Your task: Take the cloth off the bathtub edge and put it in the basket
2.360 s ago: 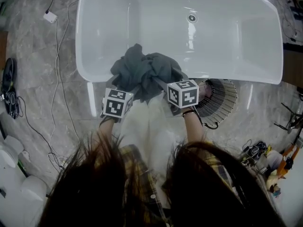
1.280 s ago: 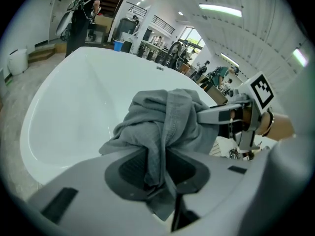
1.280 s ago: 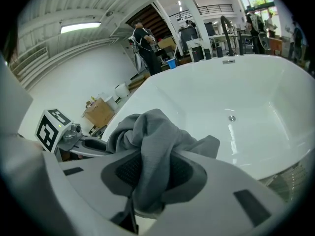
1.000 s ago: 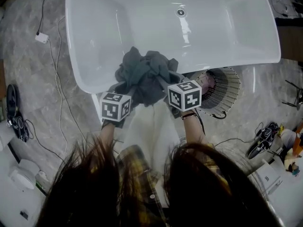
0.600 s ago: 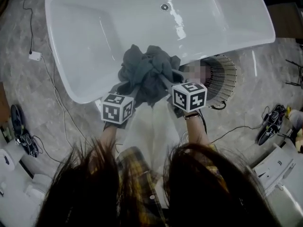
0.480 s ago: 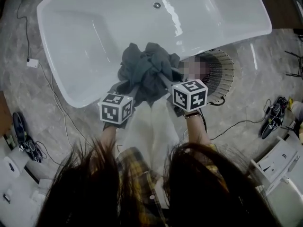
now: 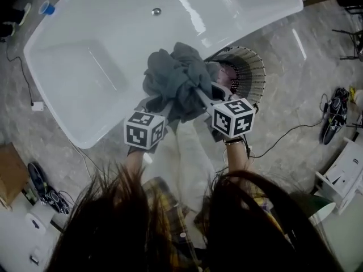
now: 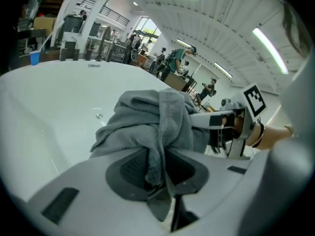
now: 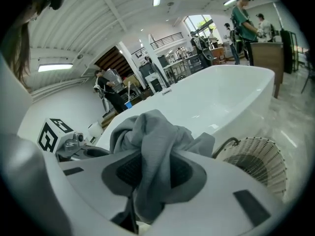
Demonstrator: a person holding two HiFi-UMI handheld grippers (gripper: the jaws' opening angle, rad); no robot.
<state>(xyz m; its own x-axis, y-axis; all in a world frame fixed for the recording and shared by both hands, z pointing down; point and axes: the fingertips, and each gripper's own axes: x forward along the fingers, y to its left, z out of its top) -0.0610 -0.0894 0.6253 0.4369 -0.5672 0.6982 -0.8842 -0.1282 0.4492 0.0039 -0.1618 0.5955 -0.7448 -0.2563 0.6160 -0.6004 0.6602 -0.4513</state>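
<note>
Here: left tongs (image 8: 158,173), right tongs (image 9: 150,176) each narrowly parted, clamped on bunched grey cloth (image 7: 176,79) near basket (image 7: 253,72).

grey cloth (image 7: 176,81): crumpled bunch, pinched in my left tool (image 8: 156,166) and right tool (image 9: 147,176), over the white bathtub (image 7: 85,67) edge. round ribbed basket (image 7: 252,72): upright on floor, just beside tub.

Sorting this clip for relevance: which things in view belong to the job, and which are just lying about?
Job: grey cloth, bathtub, basket, left hand-held gripper and right hand-held gripper, both clamped on the cloth.
Lying about: blue cup, white plug box, cardboard box, black floor gear.
</note>
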